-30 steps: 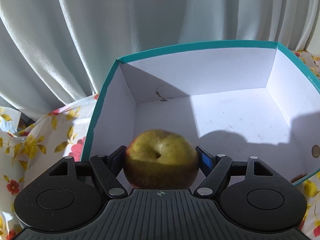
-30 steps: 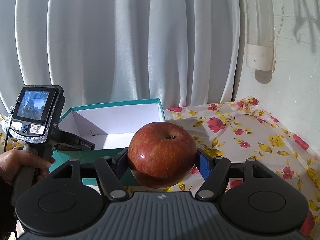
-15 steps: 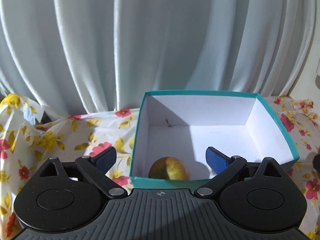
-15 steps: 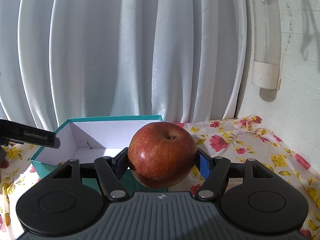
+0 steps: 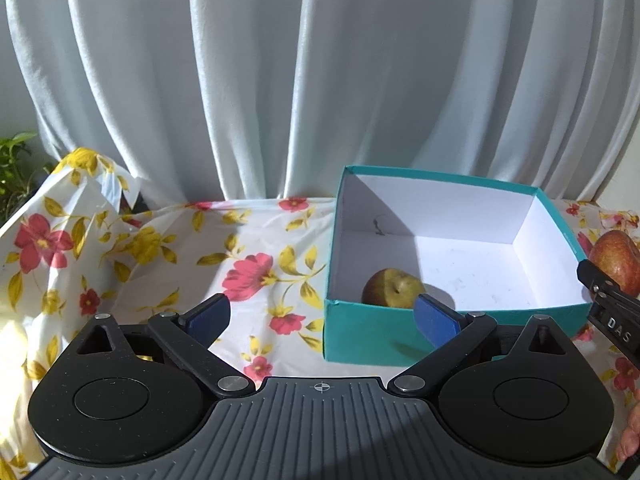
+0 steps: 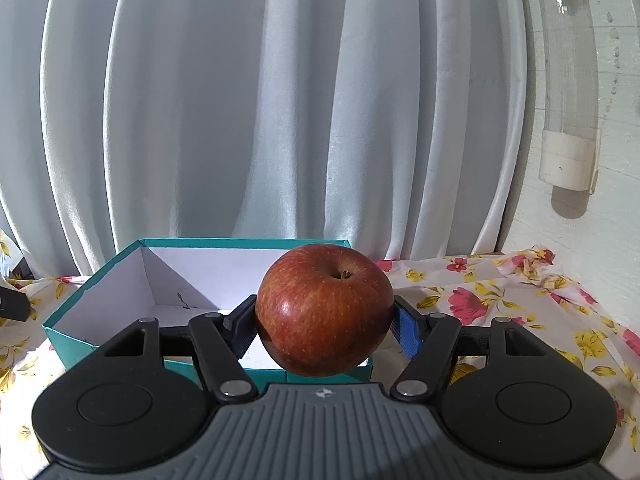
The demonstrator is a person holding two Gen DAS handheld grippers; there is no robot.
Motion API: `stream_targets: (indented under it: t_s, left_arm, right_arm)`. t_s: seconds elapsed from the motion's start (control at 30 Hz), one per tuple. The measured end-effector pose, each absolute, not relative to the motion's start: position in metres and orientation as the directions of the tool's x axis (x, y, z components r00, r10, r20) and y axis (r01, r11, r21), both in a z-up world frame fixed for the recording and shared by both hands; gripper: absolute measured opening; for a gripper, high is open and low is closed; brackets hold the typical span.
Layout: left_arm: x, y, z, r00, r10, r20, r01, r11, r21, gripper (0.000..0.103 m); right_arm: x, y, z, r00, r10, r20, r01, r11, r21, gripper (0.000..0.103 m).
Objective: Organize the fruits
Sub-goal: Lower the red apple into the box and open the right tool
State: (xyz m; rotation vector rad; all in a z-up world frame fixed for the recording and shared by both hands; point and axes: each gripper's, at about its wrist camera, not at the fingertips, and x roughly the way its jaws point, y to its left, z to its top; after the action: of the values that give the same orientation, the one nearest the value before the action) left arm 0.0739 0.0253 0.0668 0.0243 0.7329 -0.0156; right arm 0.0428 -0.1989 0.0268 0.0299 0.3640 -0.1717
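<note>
The round yellow-green apple lies in the teal cardboard box, ahead of the wide, empty left gripper. The right gripper clamps 1 round red apple before it.

Glossy red apple, matt card box, shiny floral plastic cloth.

1. Behind your surface hangs a white curtain, falling in deep folds.
2. A floral cloth, red and yellow flowers on white, covers the surface.
3. A green plant shows at far left.
4. A clear tube is mounted on the white wall.
</note>
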Motion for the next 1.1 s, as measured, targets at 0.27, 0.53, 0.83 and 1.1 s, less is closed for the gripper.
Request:
stream_targets:
  t_s: [0.27,0.53,0.83,1.1]
  left_arm:
    - [0.066,0.036,0.062,0.723,0.019,-0.691,0.005,0.999,0.033,0.101]
    - [0.066,0.039,0.057,0.703,0.022,-0.711,0.010,0.999,0.041,0.101]
    - [0.069,0.040,0.053,0.688,0.010,-0.726,0.026,0.999,0.038,0.101]
    - [0.066,0.040,0.050,0.675,0.003,-0.738,0.042,0.998,0.042,0.101]
  right_arm:
    - [0.064,-0.195,0.007,0.916,-0.196,-0.351,0.191,0.980,-0.049,0.069]
    - [0.076,-0.193,-0.004,0.894,-0.210,-0.396,0.196,0.978,-0.076,0.069]
    - [0.077,-0.184,-0.006,0.885,-0.242,-0.398,0.202,0.969,-0.141,0.069]
    - [0.078,-0.184,-0.005,0.879,-0.249,-0.407,0.204,0.967,-0.152,0.070]
